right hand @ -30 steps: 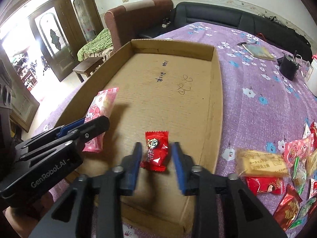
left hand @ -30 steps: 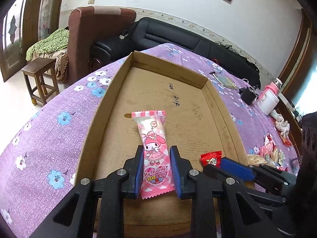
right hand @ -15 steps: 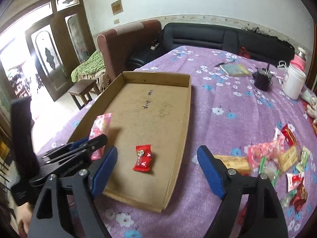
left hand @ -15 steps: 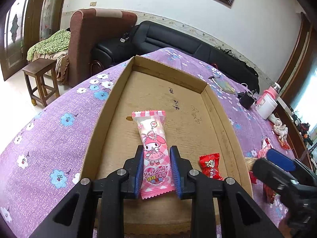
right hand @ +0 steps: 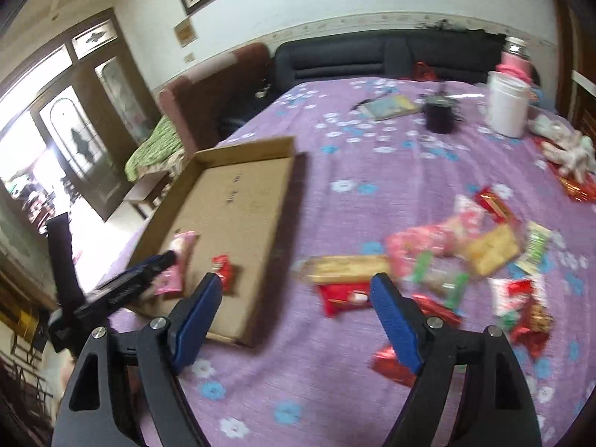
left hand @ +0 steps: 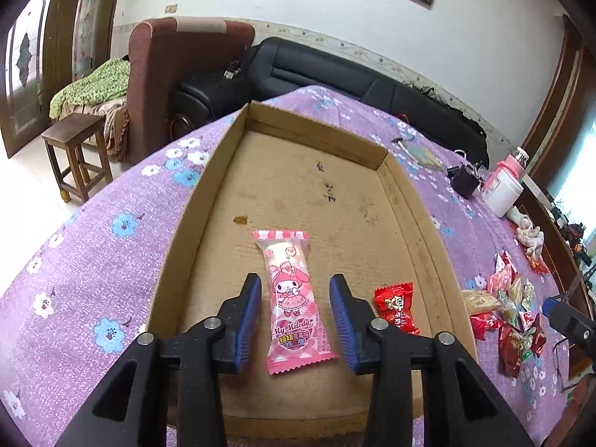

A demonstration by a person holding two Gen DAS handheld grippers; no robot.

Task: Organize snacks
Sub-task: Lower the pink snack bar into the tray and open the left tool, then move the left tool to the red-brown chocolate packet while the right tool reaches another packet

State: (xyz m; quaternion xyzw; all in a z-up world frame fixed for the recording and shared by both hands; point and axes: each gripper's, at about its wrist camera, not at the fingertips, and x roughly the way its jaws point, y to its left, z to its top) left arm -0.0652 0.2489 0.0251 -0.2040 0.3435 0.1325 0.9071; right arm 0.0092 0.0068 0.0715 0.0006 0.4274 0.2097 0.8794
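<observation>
So the left claw is spread, blue pads either side of the pink My Melody packet without touching it — the packet lies flat in the shallow cardboard tray, the crinkly red candy just beside it. Right claw is spread wide too, gripping nothing, over the purple flowered desk — a blurry snack pile sits beyond.
</observation>
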